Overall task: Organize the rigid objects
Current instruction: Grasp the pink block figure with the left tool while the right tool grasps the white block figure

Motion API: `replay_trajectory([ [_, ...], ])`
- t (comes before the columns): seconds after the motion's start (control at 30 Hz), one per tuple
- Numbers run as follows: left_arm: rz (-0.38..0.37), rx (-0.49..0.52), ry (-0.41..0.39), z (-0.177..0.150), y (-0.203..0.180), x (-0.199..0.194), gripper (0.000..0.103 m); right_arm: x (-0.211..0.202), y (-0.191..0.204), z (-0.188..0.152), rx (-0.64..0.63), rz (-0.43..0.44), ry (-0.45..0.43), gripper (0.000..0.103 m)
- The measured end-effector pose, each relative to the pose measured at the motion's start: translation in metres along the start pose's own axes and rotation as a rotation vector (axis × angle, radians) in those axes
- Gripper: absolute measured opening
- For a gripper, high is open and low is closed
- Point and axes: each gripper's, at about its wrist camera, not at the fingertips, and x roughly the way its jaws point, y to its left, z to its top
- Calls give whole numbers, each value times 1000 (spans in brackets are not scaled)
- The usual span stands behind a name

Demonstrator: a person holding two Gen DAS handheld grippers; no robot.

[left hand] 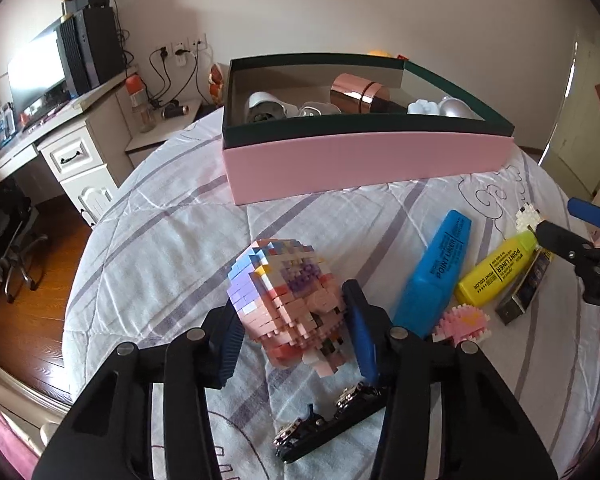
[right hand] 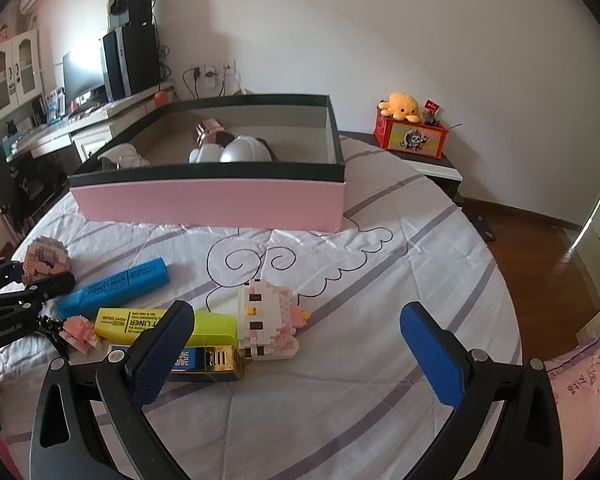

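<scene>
My left gripper (left hand: 296, 340) is shut on a pastel brick-built figure (left hand: 284, 292) that rests on the striped bedsheet; both blue pads touch its sides. A black rhinestone hair clip (left hand: 328, 424) lies just below it. To the right lie a blue highlighter (left hand: 436, 268), a yellow highlighter (left hand: 496, 276), a small pink brick piece (left hand: 462, 324) and a gold-and-blue case (left hand: 524, 292). My right gripper (right hand: 298, 356) stands wide open over the sheet, just short of a white brick figure (right hand: 266, 320). Its left finger (right hand: 160, 356) overlaps the yellow highlighter (right hand: 140, 324) and the case (right hand: 216, 360).
A pink box with a dark green rim (right hand: 208, 200) stands at the far side of the bed, holding a rose-gold cylinder (left hand: 356, 94) and white and silver items. A desk with a monitor (left hand: 36, 68) is left; a red box (right hand: 410, 136) sits right. Wood floor surrounds the bed.
</scene>
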Motion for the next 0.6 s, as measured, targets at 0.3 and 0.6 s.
replay_trajectory([
  [0.3,3,-7,0,-5,6,-7,47,22,-10,7,39,15,73,97],
  [0.6,-2,-4,-6,-6,6,-13,47,32,-13,6,42,77,116,43],
])
